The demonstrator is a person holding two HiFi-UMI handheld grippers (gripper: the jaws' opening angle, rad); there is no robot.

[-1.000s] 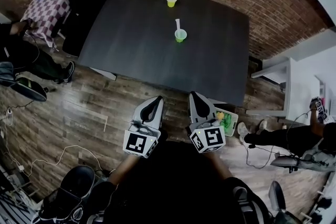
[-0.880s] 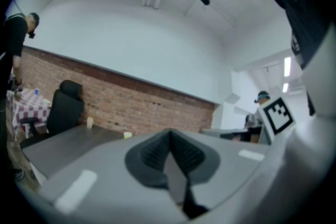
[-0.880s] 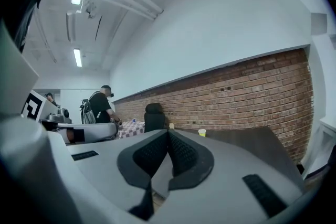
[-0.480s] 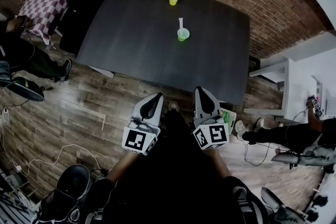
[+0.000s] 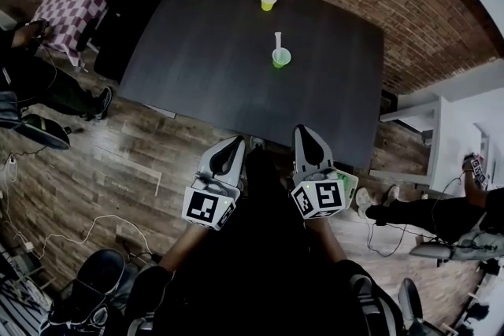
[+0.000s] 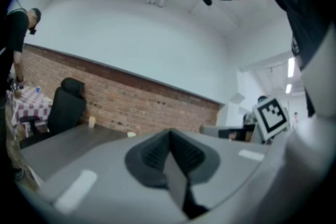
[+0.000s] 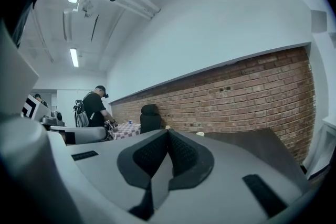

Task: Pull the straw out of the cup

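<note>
Pale grey, wedge-shaped shells on left gripper [image 5: 231, 149] and right gripper [image 5: 305, 139], each narrowing to a slim tip. Black ribbed pads [image 7: 149, 157] set into the jaws. At the rear of each, a white cube [image 5: 209, 210] printed with black square markers. Behind them, dark clothing [image 5: 260, 271].

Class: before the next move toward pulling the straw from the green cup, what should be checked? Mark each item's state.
1. Straw stands in the green cup: ok.
2. Green cup upright on the table: ok.
3. Right tool open for a grasp: not ok, jaws together.
4. Left tool empty: ok, jaws together on nothing.
5. Tools within reach of the cup: not ok, both short of the table's near edge.
6. Yellow cup apart from the green cup: ok.
</note>
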